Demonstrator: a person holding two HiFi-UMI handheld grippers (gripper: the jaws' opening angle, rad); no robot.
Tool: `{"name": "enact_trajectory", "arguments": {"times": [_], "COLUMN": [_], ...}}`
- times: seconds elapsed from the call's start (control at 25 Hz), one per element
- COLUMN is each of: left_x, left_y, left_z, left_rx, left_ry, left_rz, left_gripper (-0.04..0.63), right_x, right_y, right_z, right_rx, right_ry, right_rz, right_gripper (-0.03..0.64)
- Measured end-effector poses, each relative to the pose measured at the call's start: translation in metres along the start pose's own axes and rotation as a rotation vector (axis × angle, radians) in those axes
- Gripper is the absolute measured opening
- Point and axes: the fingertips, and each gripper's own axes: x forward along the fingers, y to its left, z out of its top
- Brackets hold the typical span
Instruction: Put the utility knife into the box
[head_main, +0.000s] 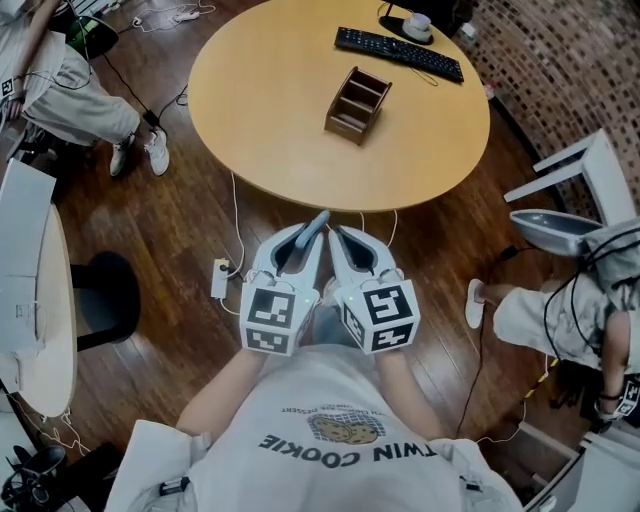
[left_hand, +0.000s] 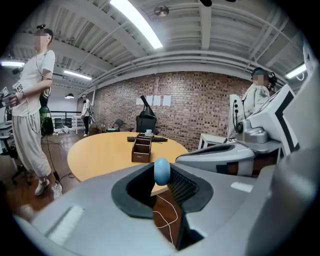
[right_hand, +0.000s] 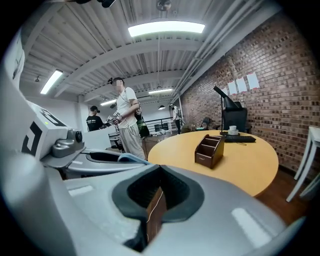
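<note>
1. Left tongs (head_main: 306, 240) are part-closed, clamping the utility knife (left_hand: 161, 171); right tongs (right_hand: 159, 171) are closed and empty.
2. Only the knife's blue end shows, well short of the box (head_main: 357, 104) on the counter (head_main: 270, 130).

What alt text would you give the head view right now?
The left gripper holds a blue-grey utility knife over the wood floor, short of the round table, with the right gripper shut beside it. A brown compartmented box stands on the table, a keyboard beyond it.
</note>
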Motion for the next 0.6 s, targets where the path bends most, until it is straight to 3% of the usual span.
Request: {"name": "enact_trajectory", "arguments": {"times": [0.24,0.6], "left_x": [0.061,0.109], "left_y": [-0.002,-0.003], "left_z": [0.017,0.037], "left_rx": [0.025,0.125], "left_ry": [0.026,0.064], "left_rz": [0.017,0.050], "left_gripper": [0.074,0.074], "right_x": [0.023,0.043], "right_y": [-0.060,-0.101], "right_z": [0.011,0.030], "right_rx": [0.011,0.011], "right_ry": [0.018,0.005], "right_rz": [0.026,0.081], "right_gripper": [0.002,0.002]}}
